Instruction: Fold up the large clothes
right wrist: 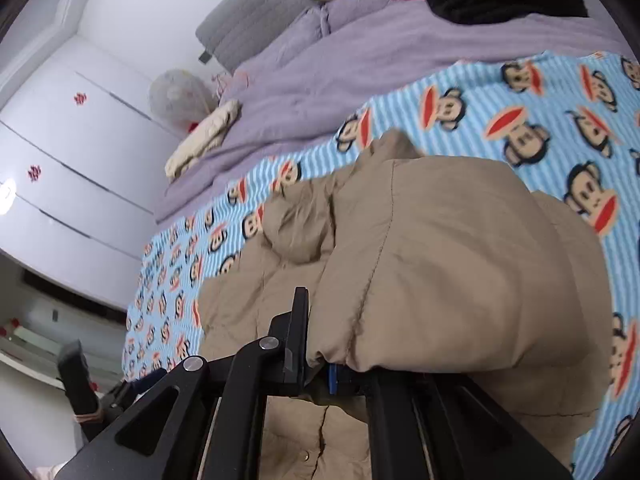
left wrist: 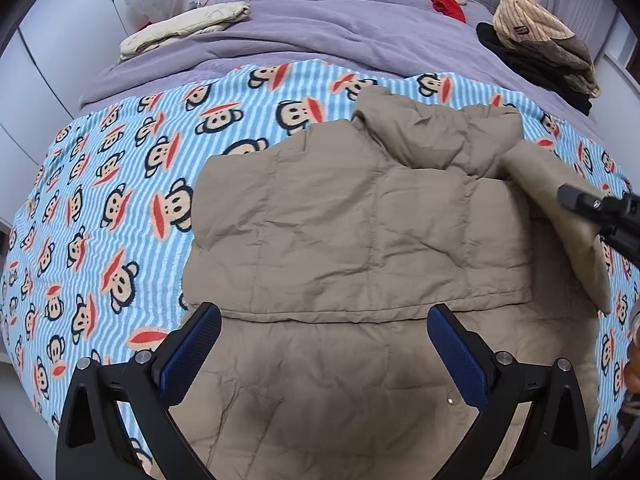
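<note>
A tan quilted jacket lies on the blue striped monkey-print blanket on the bed, its left side folded over the body. My left gripper is open and empty, just above the jacket's lower part. My right gripper is shut on the jacket's right sleeve and holds it lifted above the body. It shows in the left wrist view at the right edge, with the sleeve draped from it.
A purple duvet covers the far half of the bed. A folded cream garment lies at the far left, a pile of dark and beige clothes at the far right. White wardrobe doors stand left of the bed.
</note>
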### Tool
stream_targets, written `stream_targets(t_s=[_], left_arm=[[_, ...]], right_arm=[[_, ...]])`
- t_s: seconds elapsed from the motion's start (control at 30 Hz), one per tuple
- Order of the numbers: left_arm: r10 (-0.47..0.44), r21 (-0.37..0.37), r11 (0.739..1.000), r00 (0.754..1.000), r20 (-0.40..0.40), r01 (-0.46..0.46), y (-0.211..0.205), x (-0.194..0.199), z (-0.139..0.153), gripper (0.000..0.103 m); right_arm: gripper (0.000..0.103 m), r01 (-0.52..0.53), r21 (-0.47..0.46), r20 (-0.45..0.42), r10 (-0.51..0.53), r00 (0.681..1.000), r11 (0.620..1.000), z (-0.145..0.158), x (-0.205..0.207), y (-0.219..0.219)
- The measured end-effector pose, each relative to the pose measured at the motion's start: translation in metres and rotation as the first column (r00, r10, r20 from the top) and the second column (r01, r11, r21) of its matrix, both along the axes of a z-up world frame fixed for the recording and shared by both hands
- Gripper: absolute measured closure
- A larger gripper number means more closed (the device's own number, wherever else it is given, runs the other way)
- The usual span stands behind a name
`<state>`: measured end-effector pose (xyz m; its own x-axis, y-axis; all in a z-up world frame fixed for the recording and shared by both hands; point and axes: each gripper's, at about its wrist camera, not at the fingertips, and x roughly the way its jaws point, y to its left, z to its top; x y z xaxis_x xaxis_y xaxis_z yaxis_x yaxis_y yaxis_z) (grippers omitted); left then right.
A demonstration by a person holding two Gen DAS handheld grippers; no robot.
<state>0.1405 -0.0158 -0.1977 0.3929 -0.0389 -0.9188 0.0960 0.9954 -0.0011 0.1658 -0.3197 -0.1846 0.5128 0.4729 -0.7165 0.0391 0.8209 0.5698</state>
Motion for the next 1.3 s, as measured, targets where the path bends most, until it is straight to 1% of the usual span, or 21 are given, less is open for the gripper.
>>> stream_targets(t_s=[0.1,0.2,0.3,0.37,0.43,0.47,0.53,0.6,0.67,0.7,0.73,0.8,0.87,0.93,0.97,1.0,1.07,1.13,1.17,1.2,1.3], left_arm=[[0.023,-0.012,1.0,1.0,-0.012,-0.023,0.01,0.001,-0.011,0.0],[0.033,-0.027,0.999,0.999,-0.032,-0.034,0.011,0.0,-0.023,0.0],[0.035,-0.047,0.998,0.998,-0.05,-0.037,0.009,0.002,-0.031,0.0],[0.033,-0.057,0.998,0.998,-0.052,-0.036,0.008,0.004,-0.032,0.0],[0.033,-0.071,0.997,0.999,-0.044,-0.036,0.008,0.006,-0.03,0.0],[0.034,-0.084,0.996,0.999,-0.041,-0.038,0.01,0.008,-0.03,0.0],[0.039,-0.116,0.992,0.998,-0.043,-0.044,0.014,0.013,-0.029,0.0],[0.047,-0.138,0.989,0.998,-0.045,-0.053,0.02,0.017,-0.028,0.0],[0.047,-0.168,0.984,0.998,-0.039,-0.053,0.026,0.019,-0.024,0.0],[0.049,-0.19,0.98,0.998,-0.032,-0.054,0.031,0.02,-0.022,0.0],[0.05,-0.214,0.975,0.998,-0.027,-0.055,0.035,0.021,-0.02,0.0],[0.057,-0.266,0.962,0.998,-0.022,-0.061,0.047,0.023,-0.014,0.0],[0.067,-0.325,0.943,0.997,-0.024,-0.071,0.06,0.024,-0.01,0.0],[0.078,-0.382,0.92,0.997,-0.03,-0.084,0.071,0.027,-0.006,0.0],[0.081,-0.41,0.908,0.996,-0.033,-0.087,0.075,0.027,-0.004,0.0],[0.077,-0.44,0.894,0.996,-0.037,-0.085,0.078,0.029,-0.003,0.0],[0.051,-0.489,0.869,0.997,-0.05,-0.069,0.078,0.033,-0.002,0.0],[0.02,-0.512,0.858,0.998,-0.053,-0.045,0.071,0.036,-0.004,0.0],[0.0,-0.516,0.856,0.998,-0.057,-0.029,0.065,0.037,-0.006,0.0],[-0.021,-0.519,0.855,0.998,-0.064,-0.016,0.058,0.039,-0.01,0.0],[-0.072,-0.516,0.857,0.992,-0.102,0.009,0.034,0.048,-0.029,0.0]], right_arm=[[0.094,-0.038,-0.04,-0.086,0.035,0.996,0.998,-0.038,0.001,0.03],[0.092,-0.046,-0.072,-0.161,0.034,0.986,0.996,-0.067,0.005,0.039],[0.092,-0.03,-0.084,-0.232,0.01,0.973,0.996,-0.081,0.009,0.041],[0.078,-0.015,-0.058,-0.253,0.0,0.967,0.998,-0.075,0.007,0.035],[0.033,-0.002,-0.038,-0.237,-0.007,0.971,0.999,-0.056,-0.001,0.03],[0.03,0.017,-0.039,-0.211,-0.025,0.977,0.999,-0.044,-0.007,0.024],[0.03,0.081,-0.048,-0.17,-0.089,0.981,0.996,-0.026,-0.018,0.011],[0.03,0.187,-0.03,-0.161,-0.189,0.969,0.982,-0.021,-0.026,-0.011],[0.054,0.271,0.007,-0.176,-0.266,0.948,0.962,-0.026,-0.026,-0.03],[0.087,0.287,0.031,-0.184,-0.277,0.943,0.957,-0.029,-0.023,-0.034],[0.095,0.286,0.06,-0.181,-0.271,0.945,0.956,-0.032,-0.017,-0.035],[0.096,0.251,0.062,-0.136,-0.241,0.961,0.966,-0.025,-0.006,-0.024],[0.096,0.156,0.058,-0.077,-0.151,0.985,0.986,-0.014,0.007,0.003],[0.096,0.048,0.053,-0.059,-0.045,0.997,0.997,-0.011,0.015,0.036],[0.095,-0.002,0.047,-0.062,0.005,0.998,0.999,-0.013,0.018,0.053],[0.091,-0.051,0.039,-0.073,0.054,0.996,0.998,-0.017,0.02,0.07],[0.088,-0.133,0.004,-0.135,0.132,0.982,0.991,-0.029,0.019,0.099],[0.054,-0.186,-0.019,-0.208,0.178,0.962,0.982,-0.043,0.012,0.114],[0.047,-0.19,-0.014,-0.222,0.182,0.958,0.982,-0.046,0.006,0.114],[0.044,-0.187,-0.002,-0.225,0.181,0.957,0.982,-0.047,-0.001,0.111],[0.044,-0.148,0.019,-0.237,0.149,0.96,0.989,-0.048,-0.024,0.084]])
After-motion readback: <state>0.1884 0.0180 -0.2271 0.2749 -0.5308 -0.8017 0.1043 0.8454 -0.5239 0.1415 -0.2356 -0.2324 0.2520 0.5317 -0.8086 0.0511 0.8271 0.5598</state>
